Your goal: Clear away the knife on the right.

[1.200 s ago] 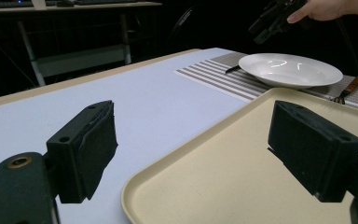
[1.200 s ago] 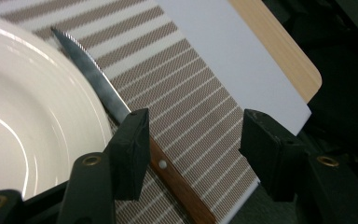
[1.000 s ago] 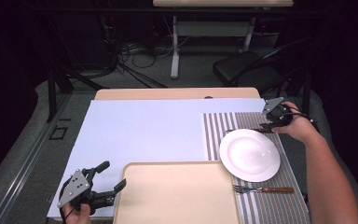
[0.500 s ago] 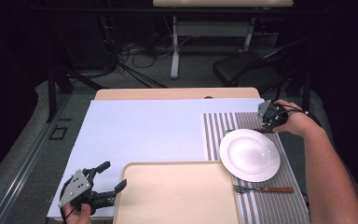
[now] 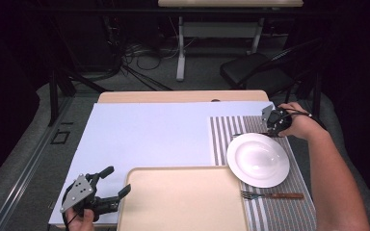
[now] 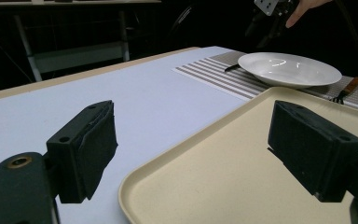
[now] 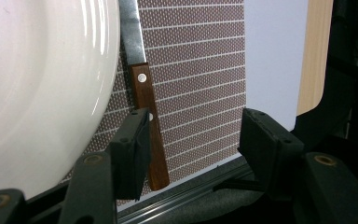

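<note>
Pale worktop (image 5: 149,139): right claw (image 7: 193,140), jaws apart and just closing, straddles wooden-handled knife (image 7: 145,100) at white plate's (image 5: 257,160) 1 o'clock for pickup; left claw (image 6: 193,154) waits agape.

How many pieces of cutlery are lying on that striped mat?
2. A fork lies on the striped mat on the near side of the white plate; a wooden-handled knife lies beyond the plate, at the right gripper. The plate could hide more.

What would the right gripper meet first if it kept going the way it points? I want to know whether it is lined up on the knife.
Probably the knife: its wooden handle lies just inside one of the open right gripper's fingers, on the striped placemat beside the plate. Depth is unclear.
</note>
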